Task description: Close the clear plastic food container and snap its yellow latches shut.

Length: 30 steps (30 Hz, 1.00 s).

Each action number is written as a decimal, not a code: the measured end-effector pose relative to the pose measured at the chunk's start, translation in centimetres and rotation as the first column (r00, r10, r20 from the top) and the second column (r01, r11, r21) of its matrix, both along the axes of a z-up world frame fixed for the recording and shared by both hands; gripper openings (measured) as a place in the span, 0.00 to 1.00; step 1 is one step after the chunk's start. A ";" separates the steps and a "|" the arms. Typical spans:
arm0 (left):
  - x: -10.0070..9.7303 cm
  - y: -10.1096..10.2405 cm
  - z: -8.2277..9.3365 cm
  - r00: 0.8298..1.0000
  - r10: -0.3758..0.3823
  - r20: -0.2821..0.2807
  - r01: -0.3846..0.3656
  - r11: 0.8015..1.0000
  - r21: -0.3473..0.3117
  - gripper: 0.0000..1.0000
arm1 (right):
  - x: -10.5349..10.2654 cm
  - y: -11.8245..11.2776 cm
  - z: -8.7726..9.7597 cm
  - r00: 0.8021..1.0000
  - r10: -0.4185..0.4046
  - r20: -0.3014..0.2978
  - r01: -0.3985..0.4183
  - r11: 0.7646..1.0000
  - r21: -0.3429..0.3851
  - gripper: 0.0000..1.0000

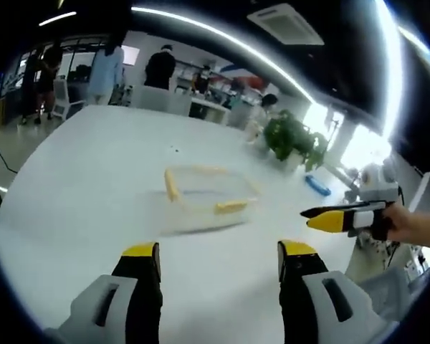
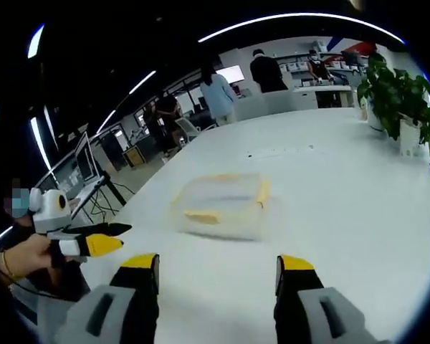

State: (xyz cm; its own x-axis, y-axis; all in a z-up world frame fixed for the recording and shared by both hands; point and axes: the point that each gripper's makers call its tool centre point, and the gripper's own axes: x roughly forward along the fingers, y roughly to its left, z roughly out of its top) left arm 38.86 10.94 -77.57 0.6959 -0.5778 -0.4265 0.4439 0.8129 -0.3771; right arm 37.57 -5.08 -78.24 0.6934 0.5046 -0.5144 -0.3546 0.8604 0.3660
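Two grippers, both short of the container [image 1: 204,197], neither touching it. It sits alone on the white worktop [image 1: 79,179], near mid-surface, with a plant [image 1: 295,140] well beyond it. Left gripper [image 1: 220,259] has its jaws wide apart, nothing between them, container straight ahead. Right gripper [image 2: 218,265] likewise: jaws apart, empty, container [image 2: 221,204] ahead in the right gripper view.

Yellow latches visible on the box: one on a long side [image 1: 231,207], one on a short end [image 1: 171,184]. Blur makes it hard to say whether the lid is fully seated or whether any latch is already down (I can't tell from either view).

How I'd run this step:
- Come in from opposite sides so the box can't slide on the slick worktop.
- Seat the lid first: press down flat near the rim, not in the centre, thin clear plastic will flex.
- Then latches one at a time, one gripper bracing the box while the other pushes the latch over the rim edge.
- Use a jaw tip as a pusher; no need to pinch.

Risk: pushing a latch sideways with no brace just skates the box away.
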 end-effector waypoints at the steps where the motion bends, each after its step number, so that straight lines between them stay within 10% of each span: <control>1: -0.1 0.1 0.1 1.000 0.001 0.005 -0.001 1.000 0.001 0.65 | -0.2 0.0 0.0 1.000 -0.001 0.000 0.001 1.000 0.000 0.65; 30: -0.9 2.0 -0.1 1.000 0.005 0.016 -0.006 1.000 0.027 0.64 | -2.0 -0.7 0.5 0.999 -0.051 0.000 0.050 0.999 0.017 0.64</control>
